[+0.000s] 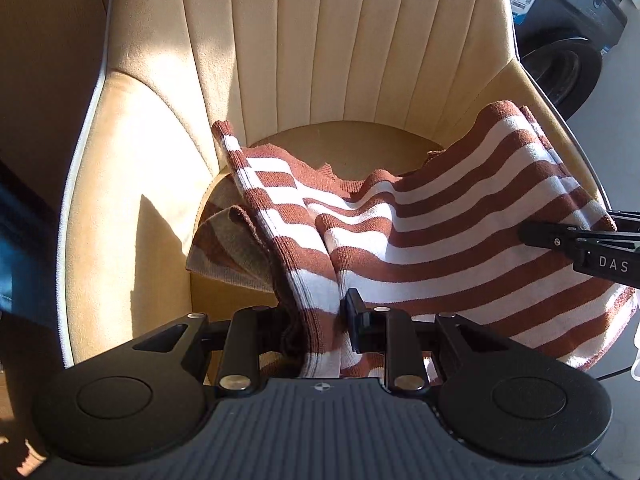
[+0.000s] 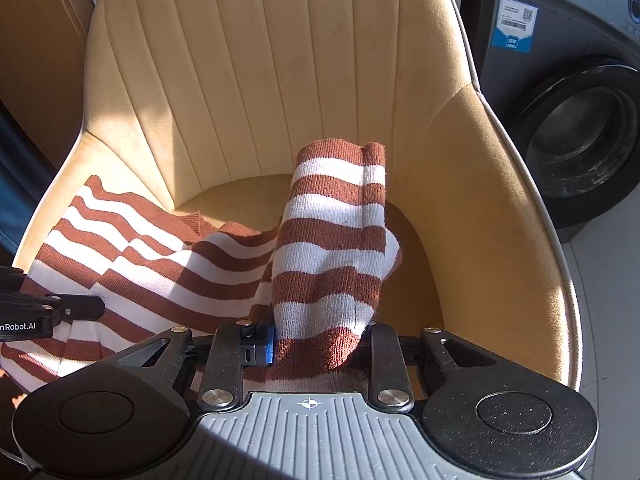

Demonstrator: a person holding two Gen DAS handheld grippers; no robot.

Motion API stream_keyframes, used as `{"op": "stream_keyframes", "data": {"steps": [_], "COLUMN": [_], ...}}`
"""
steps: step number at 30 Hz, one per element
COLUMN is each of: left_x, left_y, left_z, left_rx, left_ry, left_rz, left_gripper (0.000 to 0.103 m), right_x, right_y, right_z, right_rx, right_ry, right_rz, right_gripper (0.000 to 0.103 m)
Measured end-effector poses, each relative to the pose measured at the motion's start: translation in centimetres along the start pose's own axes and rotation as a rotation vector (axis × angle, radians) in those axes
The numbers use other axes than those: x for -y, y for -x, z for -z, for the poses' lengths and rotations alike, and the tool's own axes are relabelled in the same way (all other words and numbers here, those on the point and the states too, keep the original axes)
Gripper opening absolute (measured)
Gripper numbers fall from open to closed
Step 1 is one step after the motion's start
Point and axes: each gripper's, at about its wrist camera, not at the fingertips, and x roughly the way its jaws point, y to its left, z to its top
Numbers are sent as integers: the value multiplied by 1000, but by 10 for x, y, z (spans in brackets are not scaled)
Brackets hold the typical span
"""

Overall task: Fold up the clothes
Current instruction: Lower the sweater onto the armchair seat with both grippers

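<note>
A brown-and-white striped knit garment [image 1: 460, 216] lies spread over the seat of a beige armchair [image 1: 288, 52]. My left gripper [image 1: 320, 320] is shut on a bunched fold of the striped garment at its near edge. In the right wrist view the same garment [image 2: 332, 240] rises in a thick doubled fold, and my right gripper [image 2: 320, 344] is shut on it. Each gripper shows at the edge of the other's view: the right one [image 1: 580, 240] at far right, the left one [image 2: 52, 312] at far left.
The armchair [image 2: 500, 200] has high curved sides around the seat. A grey front-loading washing machine [image 2: 576, 120] stands to the right of the chair, on a pale floor. A blue sleeve [image 1: 16, 248] shows at the left edge.
</note>
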Motion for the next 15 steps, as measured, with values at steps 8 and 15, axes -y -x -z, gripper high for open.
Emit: {"op": "stream_keyframes", "data": {"steps": [8,15], "left_x": [5,4], "left_y": [-9,-15], "left_z": [-5,-6], "left_rx": [-14,-24], "left_ry": [-27,-29], "left_rz": [-8,-6], "left_gripper": [26,26], "right_x": [3,4], "right_y": [-11,-17], "right_z": [2,6], "right_rx": [-9,-21], "right_ry": [-2,-1], "right_rz": [22,32], "right_gripper": [23,23]}}
